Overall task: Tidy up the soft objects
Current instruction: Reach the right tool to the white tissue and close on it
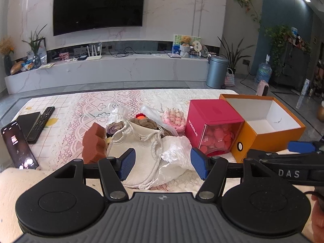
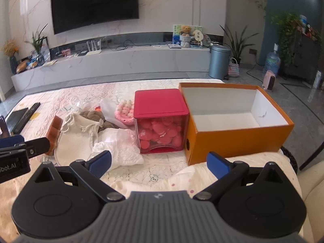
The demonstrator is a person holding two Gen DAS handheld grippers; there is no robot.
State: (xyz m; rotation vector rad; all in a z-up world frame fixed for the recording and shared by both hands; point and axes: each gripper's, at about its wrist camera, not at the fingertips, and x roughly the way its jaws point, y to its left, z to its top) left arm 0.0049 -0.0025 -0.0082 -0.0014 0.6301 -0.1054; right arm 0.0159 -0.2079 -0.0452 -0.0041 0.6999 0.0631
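So far, nothing is being held. The left gripper (image 1: 163, 163) and the right gripper (image 2: 159, 163) are both being kept wide apart. The soft things (image 1: 141, 139) are still being left in a pile on the table (image 1: 81, 105), just beside the red box (image 2: 161, 103). The orange box (image 2: 239, 139) is being kept bare inside, so all the sorting is waiting.
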